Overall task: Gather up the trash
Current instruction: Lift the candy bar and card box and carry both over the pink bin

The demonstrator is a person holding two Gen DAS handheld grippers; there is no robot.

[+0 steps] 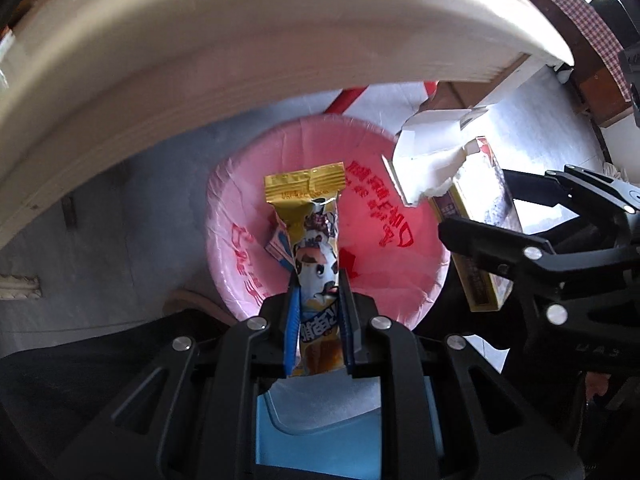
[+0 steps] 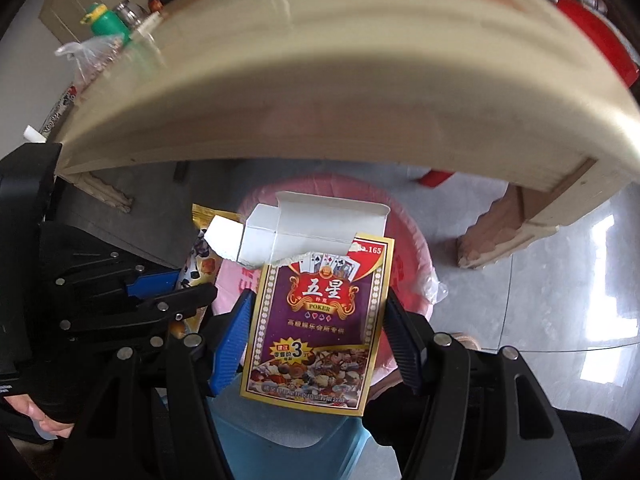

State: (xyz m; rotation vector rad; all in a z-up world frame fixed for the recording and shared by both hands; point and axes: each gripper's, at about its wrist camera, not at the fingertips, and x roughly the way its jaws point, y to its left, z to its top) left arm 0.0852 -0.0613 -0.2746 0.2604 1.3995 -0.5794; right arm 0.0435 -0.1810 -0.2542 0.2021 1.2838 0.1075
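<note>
Wrapper [image 1: 316,240] and box [image 2: 320,320] are hanging over a pink-lined bin [image 1: 400,280], 1 in each gripper, both pointing steeply down beneath a table edge [image 1: 240,60].

In the left wrist view, the left gripper [image 1: 318,300] is sitting at 6 o'clock, its blue pads clamped on the lower part of the wrapper. The wrapper is a narrow snack sachet with a gold crimped end pointing to 12 o'clock, above the middle of the bin. It is looking thin, crinkly and very light, probably slick foil. A pinch across its flat width, as here, is likely suiting it best; the free end is likely to flop and flutter when let go.

In the right wrist view, the right gripper [image 2: 316,316] is at 6 o'clock, its pads pressing on the 2 long edges of the box. The box is a purple and gold playing-card carton with its white top flap torn open toward 12 o'clock. The bin is lying behind it, from 12 to 3 o'clock. The carton is appearing light, and stiff at the edges, though its faces are likely to buckle under a hard squeeze if it is empty. Whether cards are inside cannot be told.

The right gripper is also showing at 3 o'clock in the left view, just beside the bin rim.
</note>
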